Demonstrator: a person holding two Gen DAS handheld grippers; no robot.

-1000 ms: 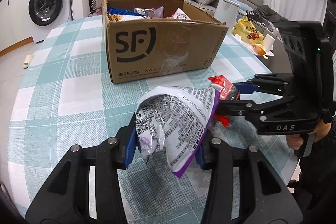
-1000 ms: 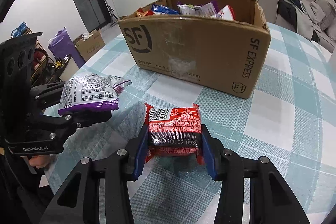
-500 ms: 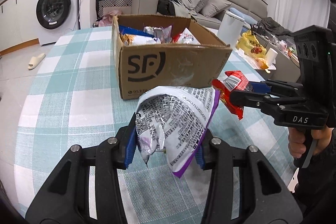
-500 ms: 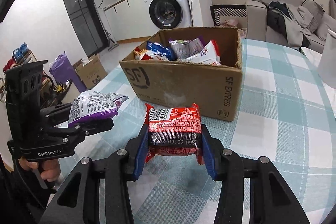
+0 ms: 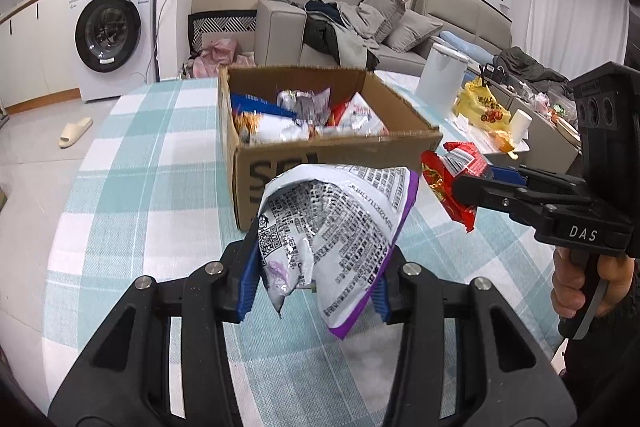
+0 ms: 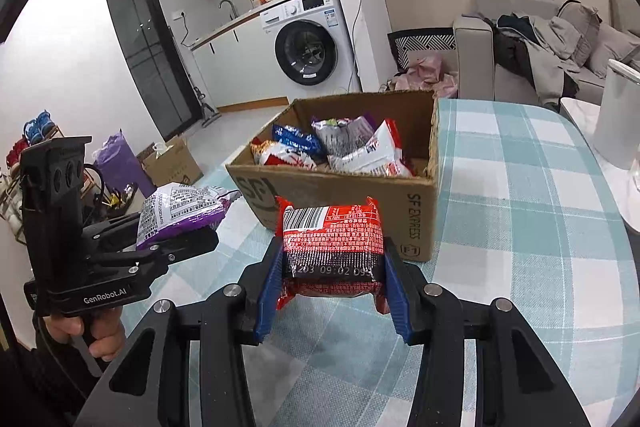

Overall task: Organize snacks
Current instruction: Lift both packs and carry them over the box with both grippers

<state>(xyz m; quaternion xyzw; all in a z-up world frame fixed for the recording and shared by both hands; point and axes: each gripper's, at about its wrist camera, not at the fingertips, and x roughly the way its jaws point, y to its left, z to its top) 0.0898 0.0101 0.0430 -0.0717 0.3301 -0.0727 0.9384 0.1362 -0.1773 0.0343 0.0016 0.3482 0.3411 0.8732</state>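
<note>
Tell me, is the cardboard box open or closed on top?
Open. The cardboard box has no flaps over its top, and several snack packets show inside it.

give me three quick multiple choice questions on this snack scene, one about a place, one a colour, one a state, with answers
1. Where is the cardboard box?
A. on the checked table
B. on the floor
C. on the sofa

2. What colour is the packet in the right gripper?
A. green
B. red and black
C. yellow

3. How is the left gripper?
A. open and empty
B. resting inside the box
C. shut on a white and purple packet

Answers: 1 A, the box stands on the checked table; 2 B, the red packet has a black band; 3 C, its pads pinch the purple packet.
</note>
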